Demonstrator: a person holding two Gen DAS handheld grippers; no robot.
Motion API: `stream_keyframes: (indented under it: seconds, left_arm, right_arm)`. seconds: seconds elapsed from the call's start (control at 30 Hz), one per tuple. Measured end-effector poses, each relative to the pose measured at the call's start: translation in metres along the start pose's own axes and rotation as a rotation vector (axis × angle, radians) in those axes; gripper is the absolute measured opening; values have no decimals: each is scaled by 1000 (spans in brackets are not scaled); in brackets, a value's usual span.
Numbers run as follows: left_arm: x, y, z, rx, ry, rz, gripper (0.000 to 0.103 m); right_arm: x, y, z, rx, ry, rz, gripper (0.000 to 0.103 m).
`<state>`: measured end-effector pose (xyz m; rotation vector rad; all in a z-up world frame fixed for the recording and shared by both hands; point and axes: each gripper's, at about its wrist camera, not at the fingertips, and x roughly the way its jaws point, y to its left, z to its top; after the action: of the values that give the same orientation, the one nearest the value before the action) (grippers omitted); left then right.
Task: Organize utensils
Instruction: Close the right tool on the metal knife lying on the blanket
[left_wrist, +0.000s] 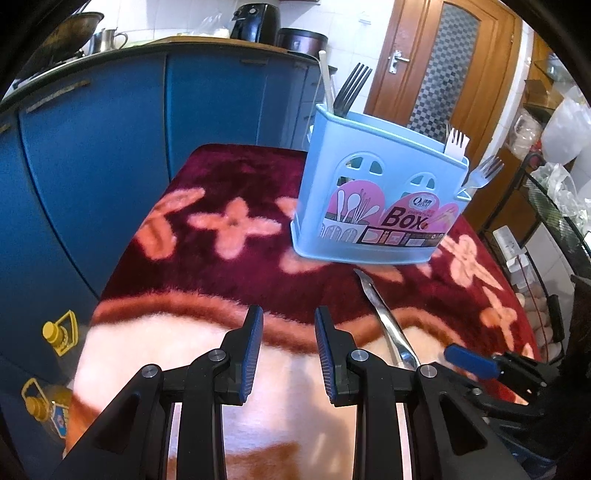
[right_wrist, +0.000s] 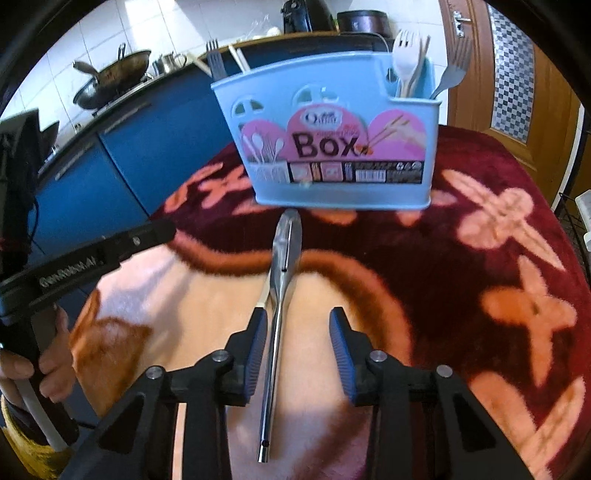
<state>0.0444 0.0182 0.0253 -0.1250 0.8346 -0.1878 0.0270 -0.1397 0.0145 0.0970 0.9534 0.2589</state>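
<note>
The pick-up step is in hand: the right claw hangs released over the steel peeler lying at six o'clock of the blue utensil box, the left claw released and empty, so next comes clenching on the handle.

A plush maroon blanket with pink flowers covers the table. Beyond its far edge run blue cabinets under a counter carrying a wok and a black appliance. White tiles back them. A wooden door with chequered glass stands at the right.
</note>
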Motion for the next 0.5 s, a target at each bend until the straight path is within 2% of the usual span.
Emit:
stream_keyframes:
  seconds: [0.4,0.5]
  left_arm:
    - [1,9,-3,-35,2,-13,29]
    - [2,9,-4,-34,7,-13,29]
  right_arm:
    - [22,13,8,-37,53,-59,38]
    - [24,11,11,-39,47,-65,33]
